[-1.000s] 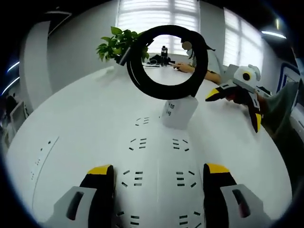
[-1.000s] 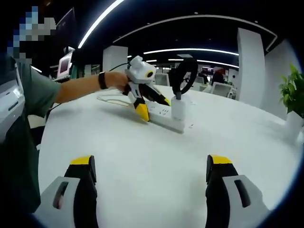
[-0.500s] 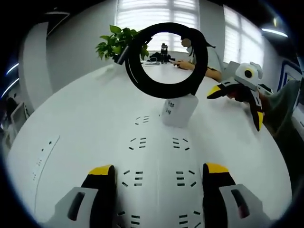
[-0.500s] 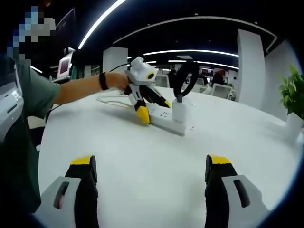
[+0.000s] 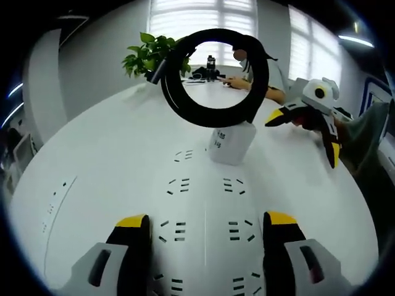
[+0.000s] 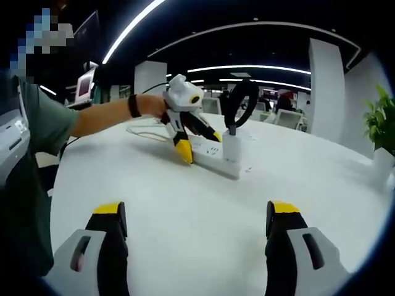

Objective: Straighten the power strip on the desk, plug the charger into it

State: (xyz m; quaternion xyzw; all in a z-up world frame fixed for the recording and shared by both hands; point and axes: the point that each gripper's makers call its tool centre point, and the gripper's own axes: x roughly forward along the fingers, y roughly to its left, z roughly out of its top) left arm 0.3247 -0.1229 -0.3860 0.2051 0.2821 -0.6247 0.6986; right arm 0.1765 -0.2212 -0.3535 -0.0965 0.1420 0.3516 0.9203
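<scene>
The white power strip (image 5: 205,209) runs away from me along the white desk (image 5: 105,148), passing between my left gripper's (image 5: 203,229) open jaws. A white charger (image 5: 229,144) stands plugged into the strip's far part. Its black cable (image 5: 213,77) rises above it in a coiled loop. My right gripper (image 5: 303,132) hovers open to the right of the charger, clear of it. In the right gripper view, my right gripper (image 6: 196,216) stands open over bare desk. Farther off, the left gripper (image 6: 197,143) straddles the power strip (image 6: 216,158) beside the charger (image 6: 231,148).
A potted plant (image 5: 151,55) stands at the desk's far edge, also the plant (image 6: 379,123) at right. A person (image 5: 250,71) sits at the far side with small dark items. The strip's white cord (image 6: 143,131) trails behind the holding arm (image 6: 102,117).
Almost nothing differs. Both views have drifted slightly, and the right gripper sits a touch higher in the left gripper view. The charger stays plugged in.
</scene>
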